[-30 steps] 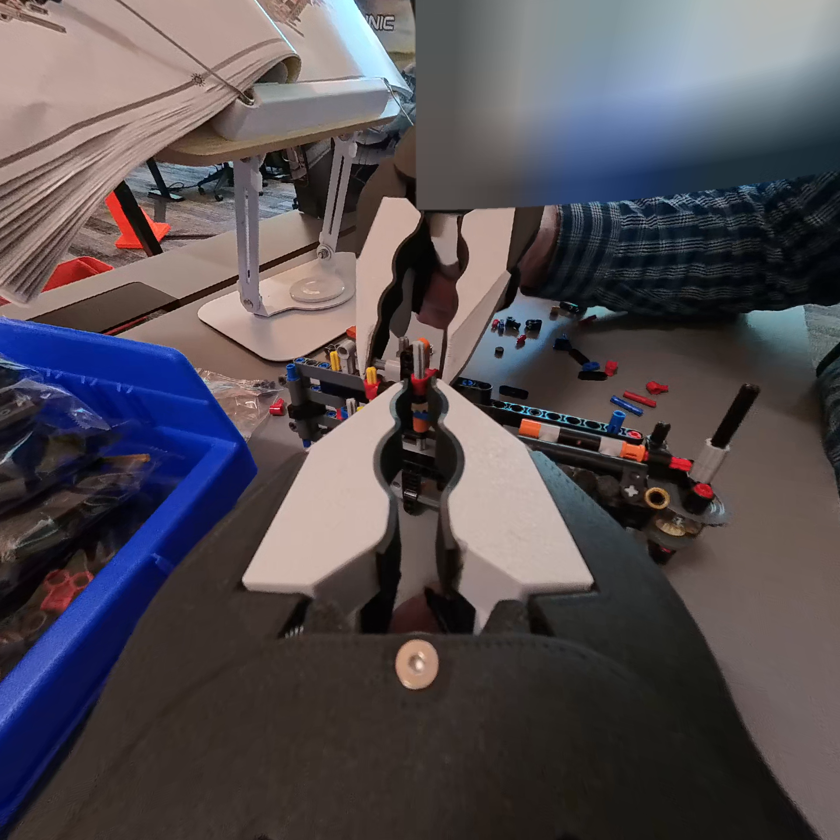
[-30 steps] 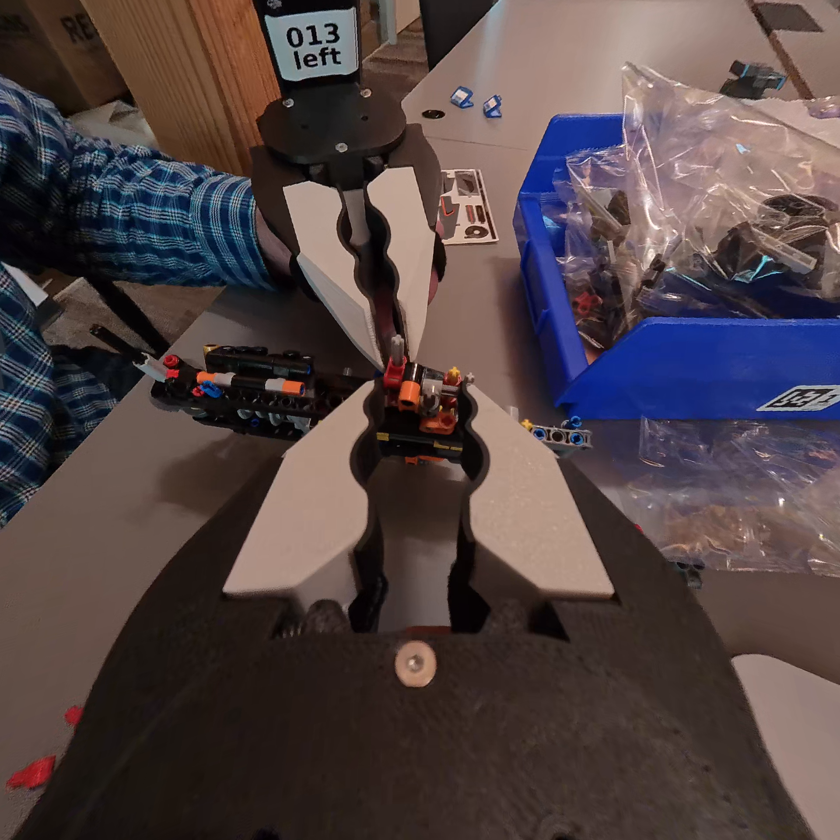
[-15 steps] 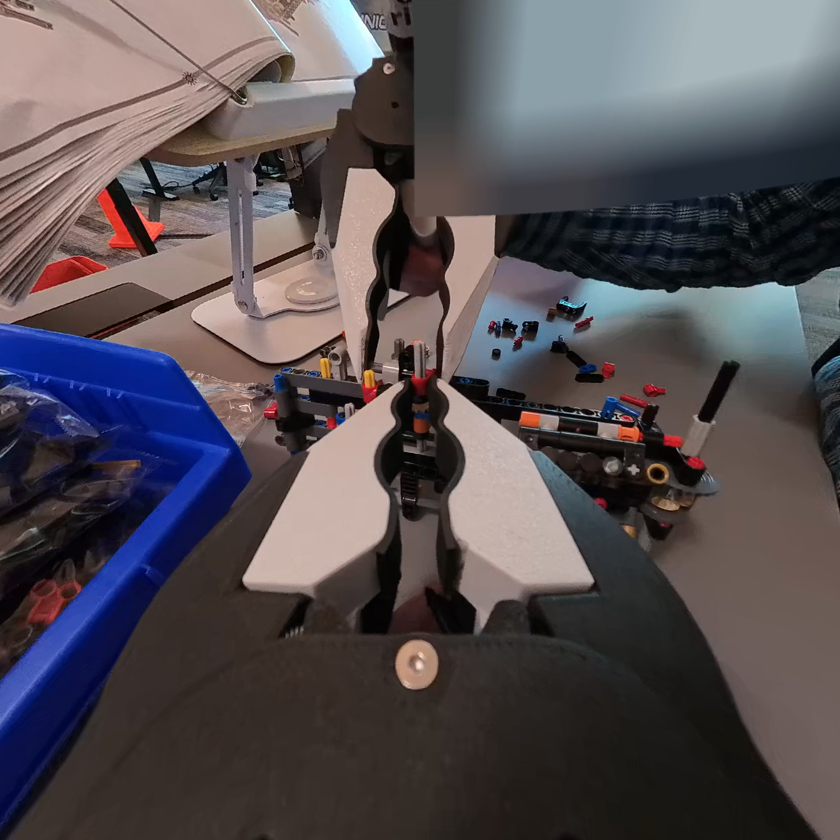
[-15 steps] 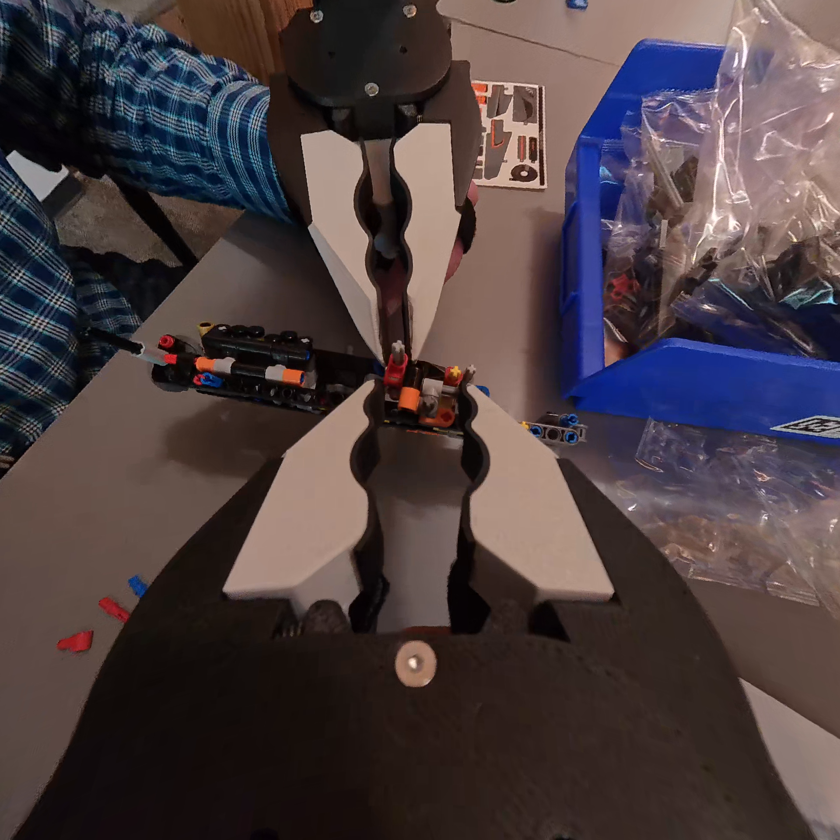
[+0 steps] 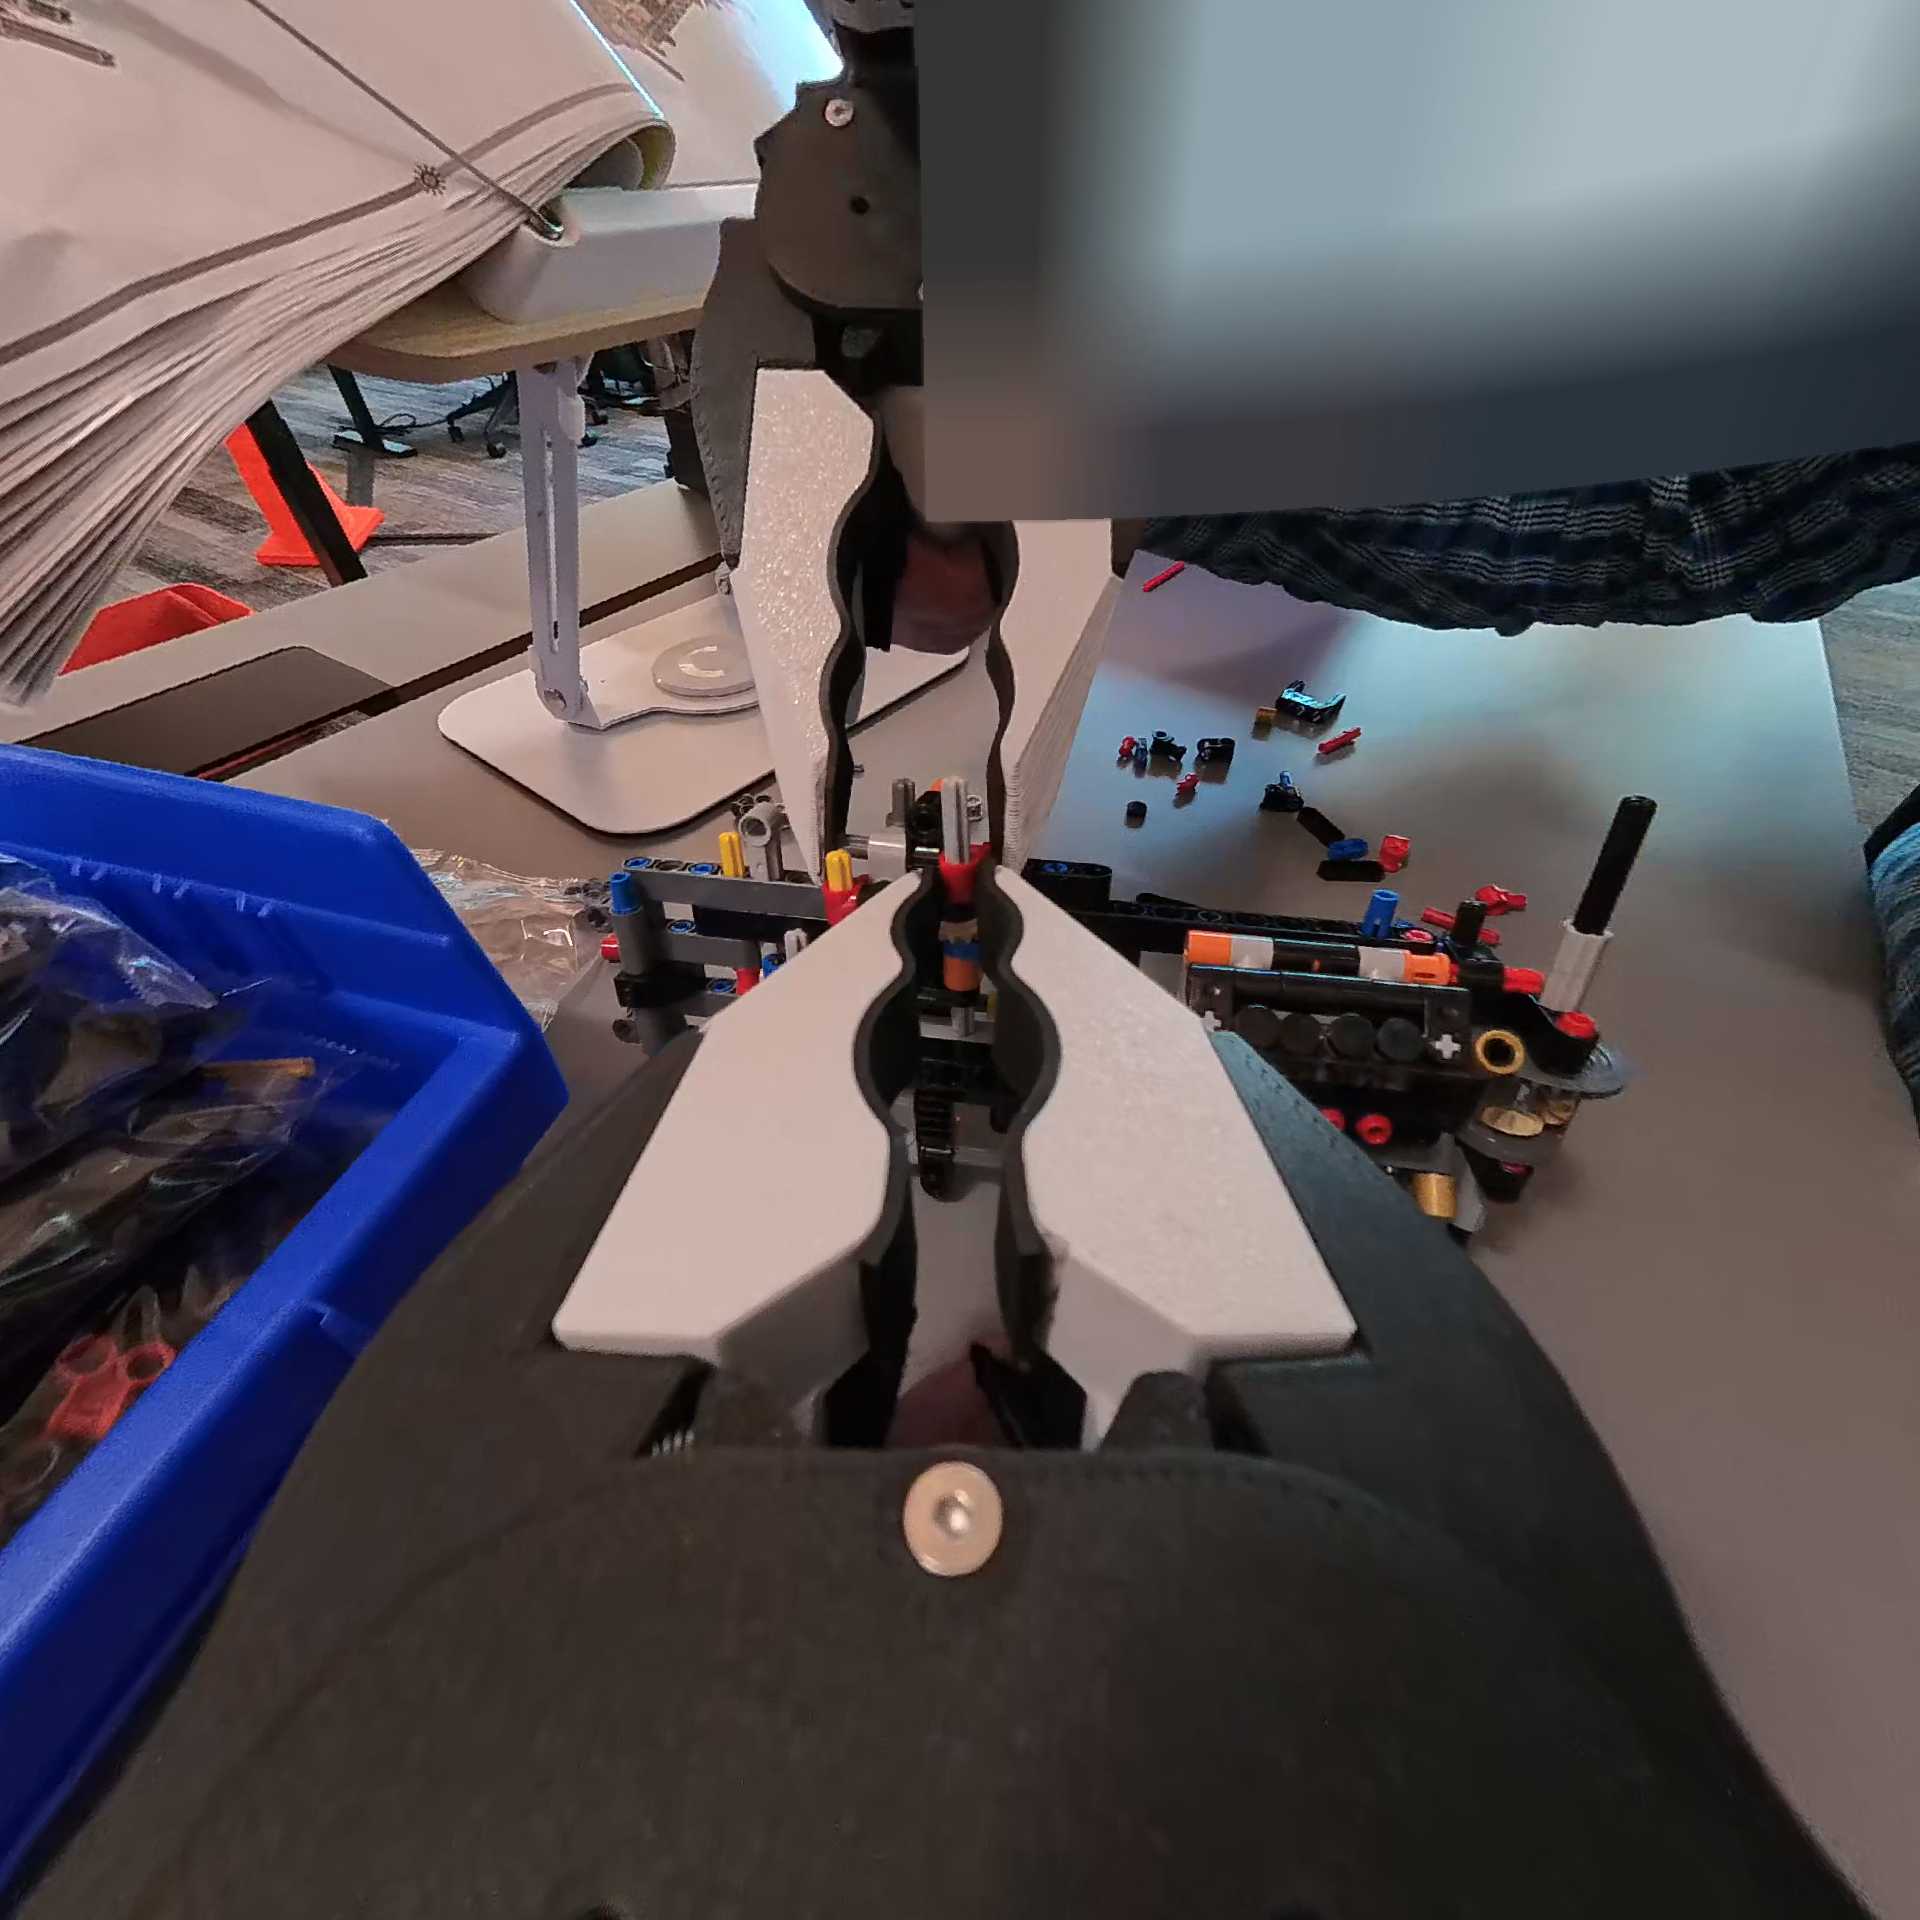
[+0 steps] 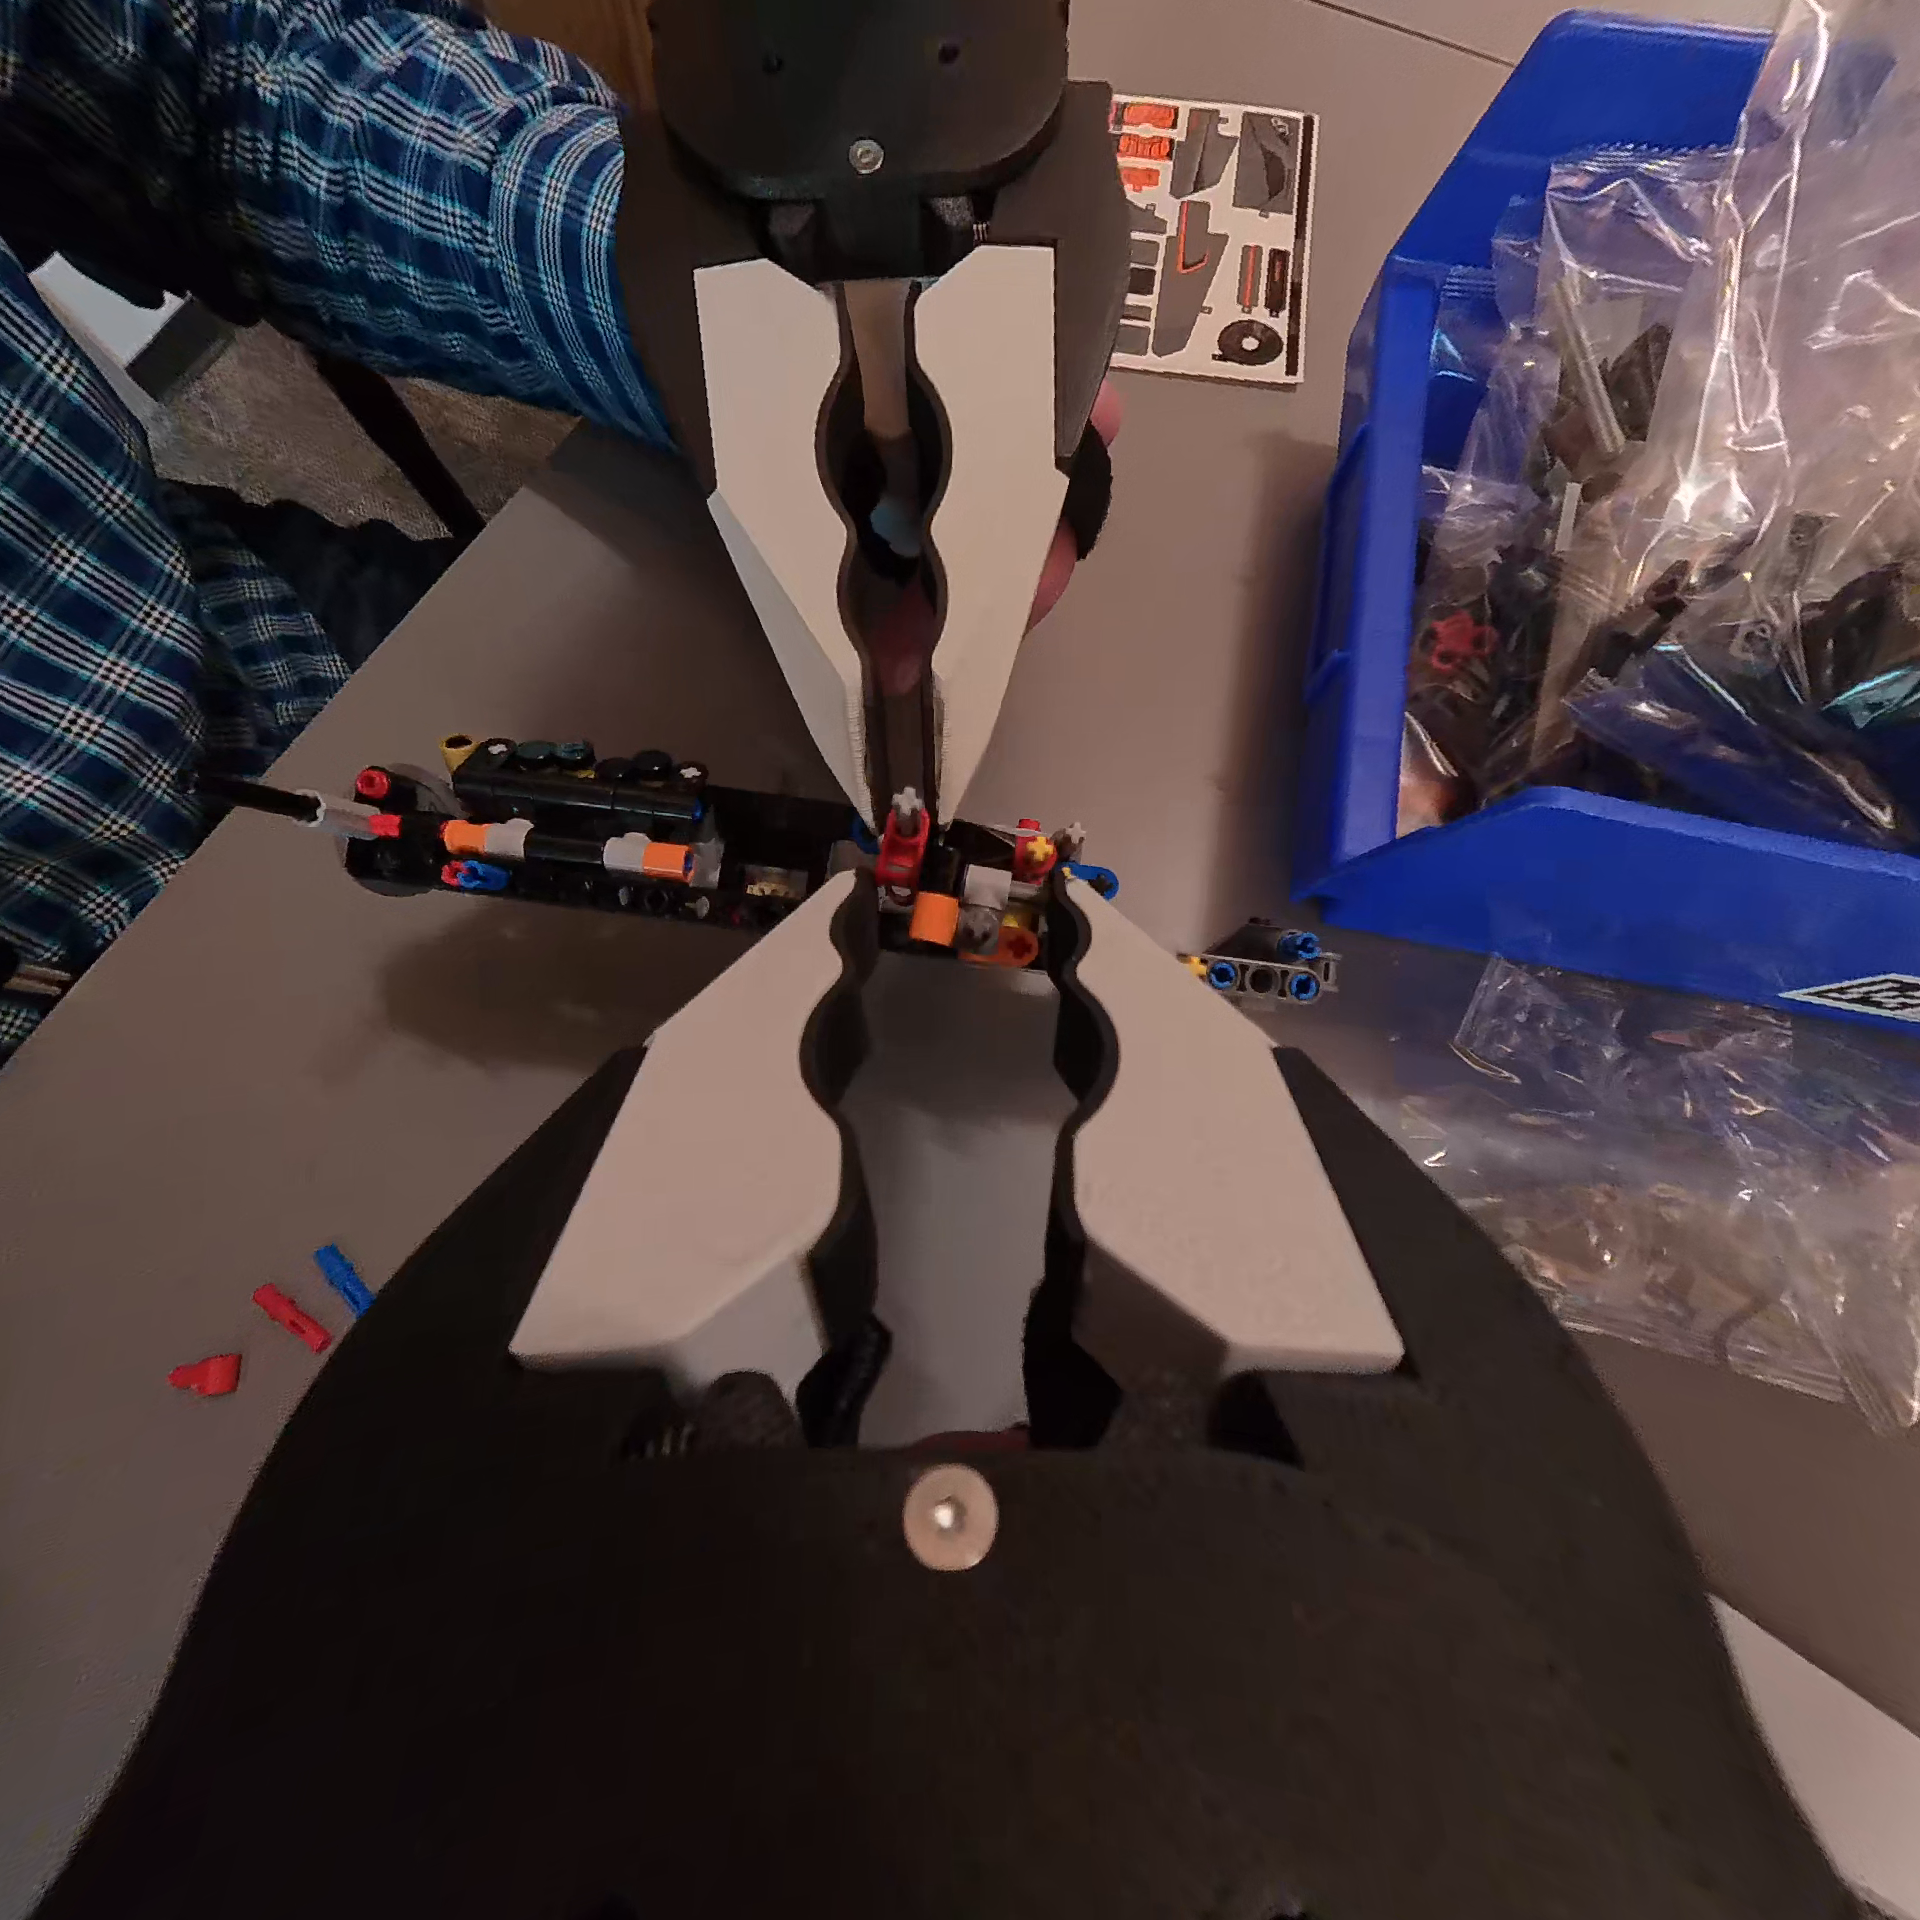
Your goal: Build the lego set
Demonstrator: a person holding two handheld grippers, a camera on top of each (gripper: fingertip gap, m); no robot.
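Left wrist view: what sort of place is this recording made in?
Probably an office or lab workroom: grey tables, office chair bases on carpet behind, an orange cone, and a blue parts bin beside the lego model.

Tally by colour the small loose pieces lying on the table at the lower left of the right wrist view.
Red: 2, a wedge-shaped piece and a red pin
Blue: 1, a blue pin
Total: 3

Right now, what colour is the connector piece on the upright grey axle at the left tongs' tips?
Red connector; clearest in the right wrist view.
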